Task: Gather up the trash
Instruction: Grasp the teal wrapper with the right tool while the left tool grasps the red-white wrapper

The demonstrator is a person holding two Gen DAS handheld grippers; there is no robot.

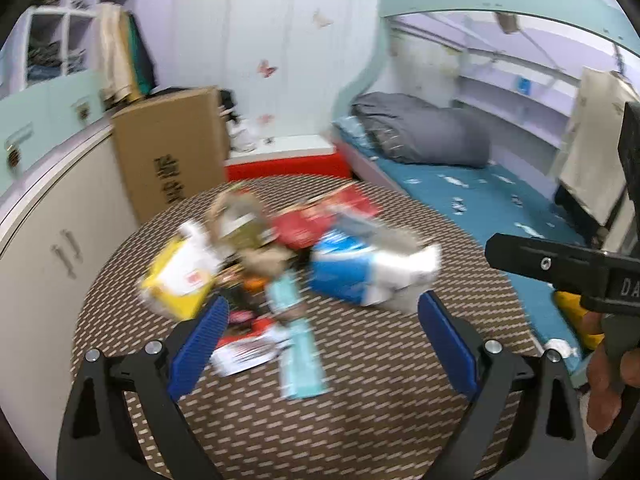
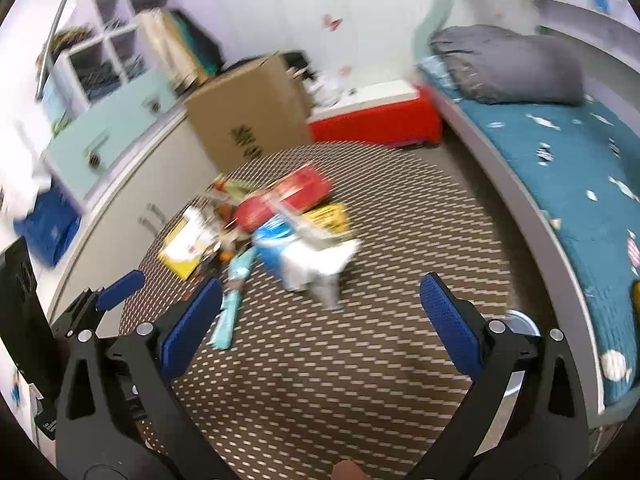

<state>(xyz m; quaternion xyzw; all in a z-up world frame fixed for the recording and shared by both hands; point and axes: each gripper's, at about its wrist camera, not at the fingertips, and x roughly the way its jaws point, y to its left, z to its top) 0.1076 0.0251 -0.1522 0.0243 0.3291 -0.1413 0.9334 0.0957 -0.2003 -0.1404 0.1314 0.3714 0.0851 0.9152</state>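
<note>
Both the left gripper (image 1: pixel 322 318) and right gripper (image 2: pixel 320 304) hang with jaws spread wide, holding nothing. The heap of crumpled packets and cartons (image 1: pixel 280 248) lies on the brown woven mat (image 1: pixel 360 360), ahead of both. The long pale-blue wrapper (image 1: pixel 298 340), lying lengthwise away from the left gripper and between its fingers, looks nearest to it.

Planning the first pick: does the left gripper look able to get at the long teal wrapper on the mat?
Probably yes. The left gripper is open and empty, and the teal wrapper lies flat between its fingers, its near end uncovered on the mat.
</note>
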